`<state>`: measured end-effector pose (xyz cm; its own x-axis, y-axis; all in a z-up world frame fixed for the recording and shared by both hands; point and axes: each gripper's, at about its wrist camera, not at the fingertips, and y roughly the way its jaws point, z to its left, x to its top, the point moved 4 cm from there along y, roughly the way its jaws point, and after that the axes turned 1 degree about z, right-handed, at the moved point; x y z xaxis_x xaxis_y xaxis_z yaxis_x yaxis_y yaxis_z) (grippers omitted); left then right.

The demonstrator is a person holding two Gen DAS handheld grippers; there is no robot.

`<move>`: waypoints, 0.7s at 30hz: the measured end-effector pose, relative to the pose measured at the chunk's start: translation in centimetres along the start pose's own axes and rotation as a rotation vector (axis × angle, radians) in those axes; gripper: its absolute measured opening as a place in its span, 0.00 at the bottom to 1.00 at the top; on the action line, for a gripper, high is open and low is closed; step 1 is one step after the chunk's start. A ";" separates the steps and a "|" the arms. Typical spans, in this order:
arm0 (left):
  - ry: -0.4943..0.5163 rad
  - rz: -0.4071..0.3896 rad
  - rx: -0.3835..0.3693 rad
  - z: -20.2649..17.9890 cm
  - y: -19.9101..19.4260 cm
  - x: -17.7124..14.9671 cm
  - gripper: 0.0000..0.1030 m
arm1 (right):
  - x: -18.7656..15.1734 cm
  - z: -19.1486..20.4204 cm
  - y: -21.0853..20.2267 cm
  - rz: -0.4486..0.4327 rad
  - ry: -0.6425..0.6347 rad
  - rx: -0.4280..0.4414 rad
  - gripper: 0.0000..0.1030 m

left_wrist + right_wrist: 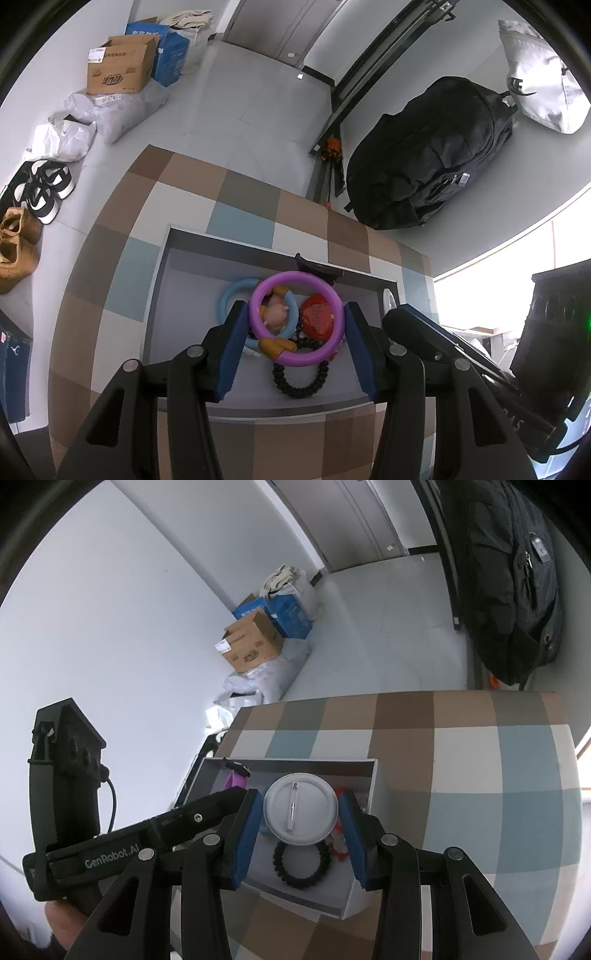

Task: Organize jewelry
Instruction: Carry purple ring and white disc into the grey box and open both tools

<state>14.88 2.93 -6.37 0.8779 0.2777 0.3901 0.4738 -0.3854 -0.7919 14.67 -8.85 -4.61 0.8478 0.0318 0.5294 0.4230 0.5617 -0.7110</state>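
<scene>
Two hand-held grippers: left (293,334) pinches purple bangle (295,319) — stiff, slick, we judge; right (301,818) pinches badge (300,808) rim — light, we reckon.

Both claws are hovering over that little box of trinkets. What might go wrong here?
The purple ring sits between the left gripper pads but looks loosely held, so it may slip. The white round badge between the right gripper pads could too. Both grippers crowd the gray box and might collide or snag the black bead bracelet.
</scene>
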 end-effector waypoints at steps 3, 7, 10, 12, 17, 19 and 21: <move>0.000 0.008 -0.001 -0.1 0.1 -0.1 0.45 | -0.1 -0.2 0.2 0.008 0.010 -0.014 0.41; -0.003 0.008 -0.002 0.0 0.5 -0.1 0.45 | 0.0 -0.7 0.4 0.008 0.035 -0.008 0.41; -0.006 0.011 -0.011 0.2 0.7 0.0 0.46 | 0.0 -0.7 0.2 0.004 0.035 -0.009 0.42; -0.003 0.019 -0.005 0.2 0.7 0.0 0.47 | 0.1 -0.6 0.0 -0.002 0.029 -0.008 0.42; -0.004 0.021 -0.013 0.1 0.6 0.0 0.51 | 0.2 -0.2 -0.6 -0.026 0.024 -0.005 0.48; 0.009 0.008 -0.006 0.0 0.3 -0.1 0.60 | 0.2 -0.2 -0.9 -0.035 0.018 -0.014 0.53; 0.015 -0.021 0.017 0.1 -0.1 -0.1 0.70 | 0.3 -0.1 -1.1 -0.045 0.016 -0.016 0.54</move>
<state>14.78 3.01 -6.39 0.8689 0.2719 0.4135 0.4907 -0.3643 -0.7915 14.47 -9.59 -3.75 0.8325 -0.0063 0.5540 0.4657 0.5494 -0.6937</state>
